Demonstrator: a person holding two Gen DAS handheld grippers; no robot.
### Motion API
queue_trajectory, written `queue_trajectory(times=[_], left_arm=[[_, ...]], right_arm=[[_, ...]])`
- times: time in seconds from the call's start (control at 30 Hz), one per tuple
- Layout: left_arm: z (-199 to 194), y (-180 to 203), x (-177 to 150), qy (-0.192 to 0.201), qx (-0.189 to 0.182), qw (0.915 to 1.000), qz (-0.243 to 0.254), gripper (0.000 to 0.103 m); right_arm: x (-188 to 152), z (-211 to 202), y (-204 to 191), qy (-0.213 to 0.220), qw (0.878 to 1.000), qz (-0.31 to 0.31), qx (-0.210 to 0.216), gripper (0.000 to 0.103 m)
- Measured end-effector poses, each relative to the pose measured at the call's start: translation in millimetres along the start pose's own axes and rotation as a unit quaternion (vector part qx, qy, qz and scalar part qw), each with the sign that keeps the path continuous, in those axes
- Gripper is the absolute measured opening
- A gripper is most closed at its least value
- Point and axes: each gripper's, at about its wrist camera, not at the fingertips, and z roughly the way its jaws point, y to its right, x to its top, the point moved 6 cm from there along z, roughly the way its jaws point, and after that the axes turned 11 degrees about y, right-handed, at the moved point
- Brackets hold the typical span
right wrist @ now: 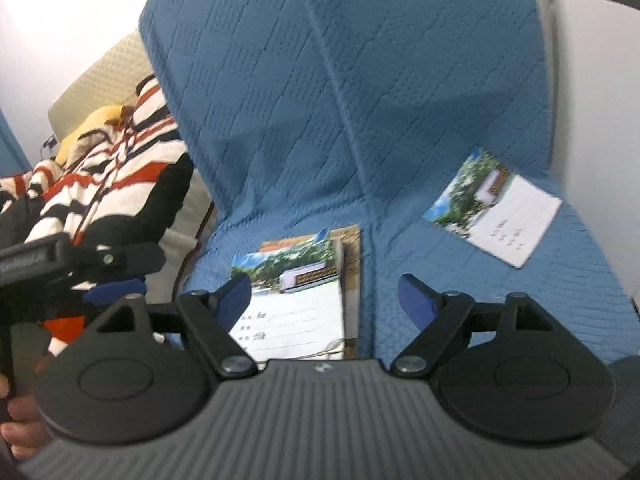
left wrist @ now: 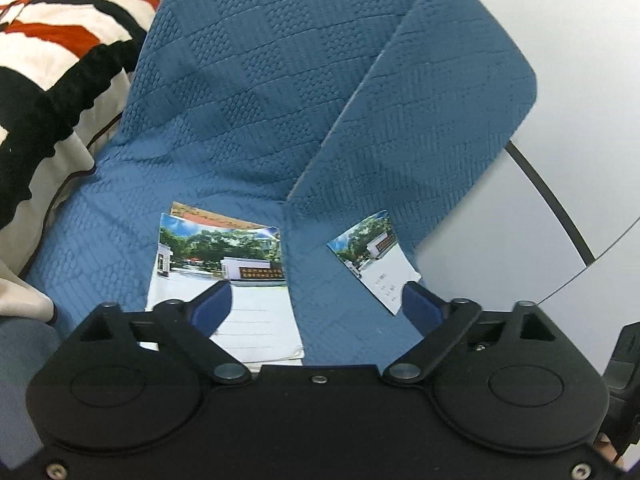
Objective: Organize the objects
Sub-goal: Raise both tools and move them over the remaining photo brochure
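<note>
Both jaws open, empty; photo-cover notebook stack [right wrist: 296,300] on blue cover [right wrist: 320,100]; lone notebook [right wrist: 496,216] apart.

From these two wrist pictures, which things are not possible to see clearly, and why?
- Stack of booklets: near edge hidden by the open left gripper in the left wrist view; how many lie in it is unclear.
- Lone booklet: motion blur in the right wrist view makes its writing unreadable.
- Striped garment: cut off by the picture edge.
- Right gripper: open, its body covers the blue cover below.
</note>
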Motion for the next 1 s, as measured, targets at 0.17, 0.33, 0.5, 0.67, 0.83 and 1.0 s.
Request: queue_trajectory(times=[0.17, 0.33, 0.5, 0.67, 0.83, 1.0], left_arm=[[-4.0, 24.6, -16.9, -0.009, -0.011, 0.9997, 0.019, 0.097], [-3.6, 47.7, -40.0, -0.022, -0.020, 0.9990, 0.034, 0.097], [-0.3, 63.0, -59.0, -0.034, -0.026, 0.9985, 0.035, 0.097], [5.7, 73.1, -64.8, -0.039, -0.029, 0.9981, 0.038, 0.097], [13.6, 86.5, -66.4, -0.040, -0.029, 0.9979, 0.042, 0.097], [24.1, 102.6, -70.8, -0.045, -0.037, 0.9972, 0.047, 0.097]], right_arm=[[-0.1, -25.8, 18.5, 0.015, 1.000, 0.009, -0.022, 0.090], [-4.5, -48.7, 37.9, 0.021, 0.998, 0.034, -0.044, 0.090], [-10.7, -64.1, 56.3, 0.024, 0.996, 0.042, -0.074, 0.090], [-16.5, -70.0, 73.5, 0.022, 0.994, 0.050, -0.092, 0.090], [-16.1, -71.8, 85.0, 0.021, 0.994, 0.055, -0.092, 0.090], [-10.9, -74.3, 97.6, 0.027, 0.994, 0.049, -0.097, 0.090]])
